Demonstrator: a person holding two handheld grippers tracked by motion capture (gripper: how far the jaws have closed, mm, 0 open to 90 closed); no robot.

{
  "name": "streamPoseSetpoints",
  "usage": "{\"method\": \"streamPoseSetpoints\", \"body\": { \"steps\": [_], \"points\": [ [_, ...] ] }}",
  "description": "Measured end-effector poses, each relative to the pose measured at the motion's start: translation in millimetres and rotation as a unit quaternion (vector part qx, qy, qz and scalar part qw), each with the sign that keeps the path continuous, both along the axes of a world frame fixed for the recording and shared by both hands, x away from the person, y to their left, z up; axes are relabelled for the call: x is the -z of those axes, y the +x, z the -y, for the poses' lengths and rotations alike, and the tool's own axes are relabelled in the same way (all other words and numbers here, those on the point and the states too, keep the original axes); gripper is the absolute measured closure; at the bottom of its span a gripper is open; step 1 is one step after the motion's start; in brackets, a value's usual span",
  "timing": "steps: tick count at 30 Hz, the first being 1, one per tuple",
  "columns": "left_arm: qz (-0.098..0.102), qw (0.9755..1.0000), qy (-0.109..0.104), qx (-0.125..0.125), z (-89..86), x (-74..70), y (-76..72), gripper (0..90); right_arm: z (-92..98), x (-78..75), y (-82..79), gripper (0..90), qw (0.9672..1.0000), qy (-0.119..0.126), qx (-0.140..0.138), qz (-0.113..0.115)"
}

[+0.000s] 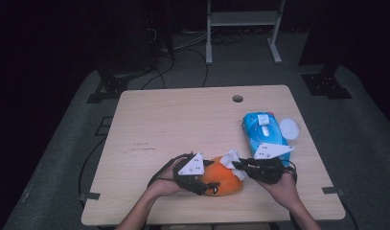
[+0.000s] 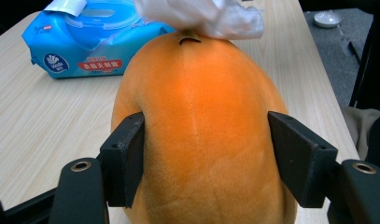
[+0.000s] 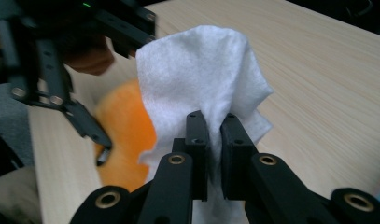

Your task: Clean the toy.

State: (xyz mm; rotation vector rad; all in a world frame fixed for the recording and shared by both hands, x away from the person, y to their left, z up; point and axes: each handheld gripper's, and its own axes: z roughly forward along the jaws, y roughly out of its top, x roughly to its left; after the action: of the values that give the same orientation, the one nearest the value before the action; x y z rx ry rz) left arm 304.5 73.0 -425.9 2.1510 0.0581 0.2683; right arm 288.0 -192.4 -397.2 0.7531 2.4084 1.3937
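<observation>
The orange plush fruit (image 1: 224, 180) lay near the table's (image 1: 183, 120) near edge, its long axis running left to right, stem end toward the right. The left gripper (image 2: 204, 156) clamped its fat end between both jaws. From the right, the right gripper (image 3: 214, 140) pinched a white wipe (image 3: 201, 79) tight, resting on the stem end, with the blue wipes pack (image 1: 264, 132) just beyond.

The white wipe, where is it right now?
In the high view the white wipe sits pinched in the right tool at the far end of the orange plush toy, just left of the blue wipes pack.
</observation>
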Motion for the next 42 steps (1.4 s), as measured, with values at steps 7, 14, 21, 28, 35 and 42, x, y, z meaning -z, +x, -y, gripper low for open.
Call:
{"method": "streamPoseSetpoints", "body": {
  "steps": [7, 14, 21, 28, 35, 42],
  "points": [
    [0.008, 1.0000, 0.005, 0.002, 0.7, -0.9, -2.9, 32.0, -14.8, -3.2, -7.6, 82.6, 0.9996, 0.006, -0.026, 0.010],
    [-0.007, 1.0000, -0.004, 0.003, 1.2, -1.3, -0.1, 30.8, 10.9, 3.9, 9.2, 82.5, 0.9995, 0.010, 0.022, -0.022],
    [-0.132, 0.9885, -0.034, -0.064, -2.9, -13.1, 10.4, 13.1, 11.7, 5.5, 5.6, 82.6, 0.9994, -0.002, 0.025, -0.022],
    [-0.183, 0.9796, -0.009, -0.082, 3.7, 1.9, 15.8, 9.1, 12.5, 4.6, -1.9, 82.6, 0.9995, -0.010, 0.028, -0.014],
    [0.000, 0.9971, -0.061, -0.045, -5.1, -21.4, 1.6, 36.3, 17.0, -8.7, -7.0, 82.7, 0.9993, 0.006, 0.035, 0.010],
    [0.030, 0.9987, -0.018, -0.036, 7.2, -8.3, -3.9, 34.1, -8.2, -5.2, -16.1, 83.2, 0.9997, 0.010, 0.002, 0.020]
  ]
}}
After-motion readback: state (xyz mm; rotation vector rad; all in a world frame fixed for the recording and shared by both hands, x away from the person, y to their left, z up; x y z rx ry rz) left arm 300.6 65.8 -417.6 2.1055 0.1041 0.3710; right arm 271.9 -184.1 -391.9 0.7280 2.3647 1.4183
